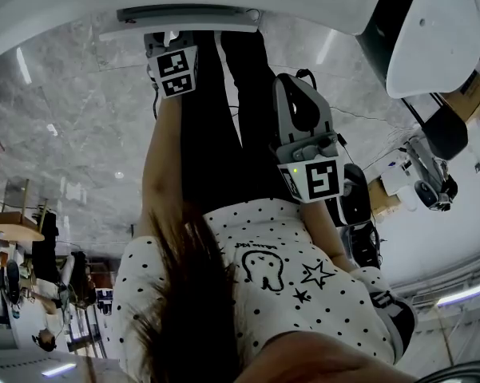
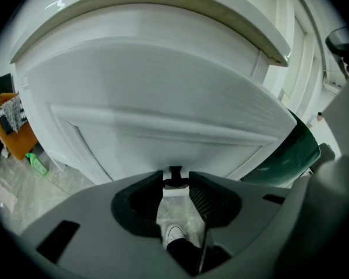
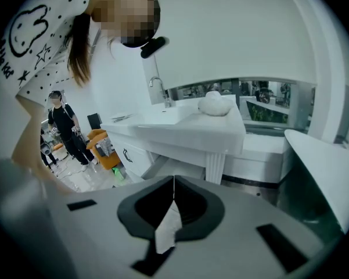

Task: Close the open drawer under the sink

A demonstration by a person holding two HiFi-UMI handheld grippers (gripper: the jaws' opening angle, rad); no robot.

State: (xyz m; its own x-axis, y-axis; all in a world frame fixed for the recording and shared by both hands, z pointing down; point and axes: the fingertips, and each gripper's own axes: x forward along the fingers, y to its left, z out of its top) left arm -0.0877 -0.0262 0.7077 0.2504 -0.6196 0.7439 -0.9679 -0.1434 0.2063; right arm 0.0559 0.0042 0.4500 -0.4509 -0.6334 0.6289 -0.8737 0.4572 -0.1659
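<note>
The white drawer front (image 2: 162, 92) fills the left gripper view, jutting out under the counter's rim (image 2: 180, 7). My left gripper (image 2: 175, 179) is right at its lower edge, jaws apart, nothing clamped; floor and a shoe show through the gap. In the head view the left gripper (image 1: 172, 42) reaches up to the drawer's grey top edge (image 1: 188, 13). My right gripper (image 3: 173, 181) is held back from the sink unit, tips together. It appears lower right in the head view as the right gripper (image 1: 294, 94). The sink counter (image 3: 186, 127) with faucet (image 3: 157, 89) lies ahead of it.
A white rounded object (image 3: 215, 103) sits on the counter. A cabinet door with a black handle (image 3: 126, 154), an orange chair (image 3: 104, 147) and a green bottle (image 3: 117, 173) stand to the left. A person (image 3: 64, 127) stands further back. A dark green curved body (image 2: 296, 150) is right of the drawer.
</note>
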